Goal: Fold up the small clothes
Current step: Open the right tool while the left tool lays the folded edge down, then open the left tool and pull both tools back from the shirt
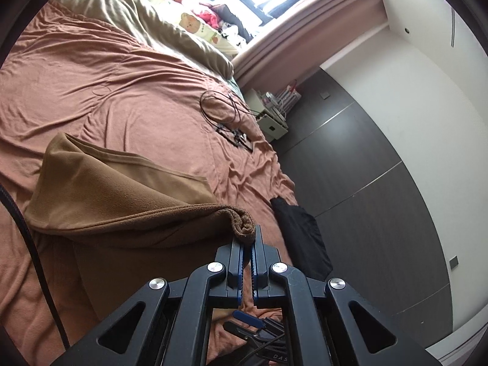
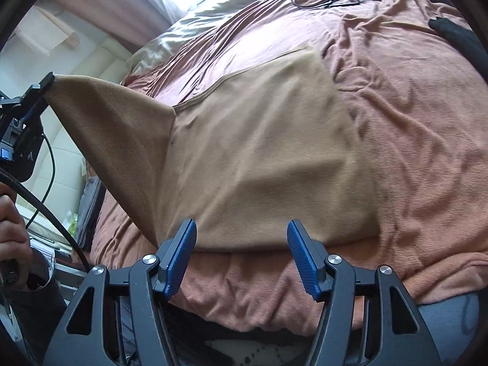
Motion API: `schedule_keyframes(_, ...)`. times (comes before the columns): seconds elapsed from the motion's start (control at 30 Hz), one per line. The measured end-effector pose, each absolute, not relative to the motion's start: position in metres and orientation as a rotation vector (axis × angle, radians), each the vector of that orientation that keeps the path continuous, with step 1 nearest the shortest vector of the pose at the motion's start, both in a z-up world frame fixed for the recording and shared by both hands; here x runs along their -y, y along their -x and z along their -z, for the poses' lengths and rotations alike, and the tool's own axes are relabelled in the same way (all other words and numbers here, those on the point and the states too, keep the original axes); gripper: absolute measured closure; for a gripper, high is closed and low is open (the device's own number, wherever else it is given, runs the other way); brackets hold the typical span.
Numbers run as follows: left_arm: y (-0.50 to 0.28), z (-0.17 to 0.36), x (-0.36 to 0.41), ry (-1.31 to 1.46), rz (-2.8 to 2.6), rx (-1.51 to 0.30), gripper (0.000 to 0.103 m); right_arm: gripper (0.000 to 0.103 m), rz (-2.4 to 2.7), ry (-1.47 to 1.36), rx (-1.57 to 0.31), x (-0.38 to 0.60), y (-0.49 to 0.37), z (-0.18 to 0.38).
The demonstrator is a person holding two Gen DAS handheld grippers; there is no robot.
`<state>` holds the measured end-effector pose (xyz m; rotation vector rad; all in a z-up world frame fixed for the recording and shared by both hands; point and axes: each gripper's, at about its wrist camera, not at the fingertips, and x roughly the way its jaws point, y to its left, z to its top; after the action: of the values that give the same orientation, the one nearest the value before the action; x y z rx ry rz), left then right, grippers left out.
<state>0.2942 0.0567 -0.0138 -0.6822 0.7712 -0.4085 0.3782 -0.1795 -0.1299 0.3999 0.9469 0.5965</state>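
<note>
Pinching a bunched corner of the tan garment point(image 1: 122, 201) right at its tips, your left gripper point(image 1: 247, 238) has its jaws clamped onto that rolled edge, and from there the cloth drapes away and down toward the bed. Your right gripper point(image 2: 241, 244) hangs with its blue pads point(image 2: 180, 259) spread wide and nothing between them, poised just above the near hem of the same garment, most of which lies flat on the rust-coloured bedspread point(image 2: 411, 140) directly ahead of the fingers. To the left of that tool, the lifted corner rises in a taut triangle up to the other gripper. Judging from this, you are partway through carrying one corner over to make a fold. The risk sits mostly in that small bite: the fabric looks thick and fleecy, so if you pull sideways too fast the roll could slip out and the flap would drop crooked. With the right tool not holding anything, the flat part may also drag across the soft bedspread and wrinkle instead of staying put, so a skewed fold is likely unless the hem is pinned or gripped. Further out from the left fingers and to their right, a black garment point(image 1: 300, 235) lies at the bed's edge, and beyond it a looped cable point(image 1: 219, 106) rests on the bedspread, well apart from the work, with pillows point(image 1: 143, 21) farthest away.
</note>
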Motion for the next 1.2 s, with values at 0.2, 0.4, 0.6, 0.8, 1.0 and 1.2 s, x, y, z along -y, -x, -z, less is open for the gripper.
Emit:
schedule_keyframes(0.2, -0.305, 0.033, -0.02, 0.656, 0.452, -0.83, 0.1, 0.043, -0.543, -0.438, -0.945, 0.215, -0.365, 0.127)
schedule_keyframes(0.4, -0.317, 0.06, 0.014, 0.639, 0.484, -0.912, 0.1, 0.043, -0.515, -0.448, -0.96, 0.238, -0.354, 0.128)
schedule_keyframes(0.6, -0.323, 0.087, 0.044, 0.612, 0.511, -0.986, 0.1, 0.043, -0.498, -0.453, -0.969, 0.251, -0.35, 0.125)
schedule_keyframes(0.8, -0.32, 0.104, 0.067, 0.58, 0.607, -1.065, 0.07, 0.043, -0.494, -0.451, -0.985, 0.254, -0.351, 0.129)
schedule_keyframes(1.0, -0.305, 0.105, 0.042, 0.551, 0.537, -1.027, 0.043, 0.043, -0.495, -0.449, -0.961, 0.248, -0.353, 0.13)
schedule_keyframes(1.2, -0.288, 0.12, -0.007, 0.551, 0.38, -1.043, 0.043, 0.046, -0.522, -0.371, -0.944, 0.232, -0.362, 0.126)
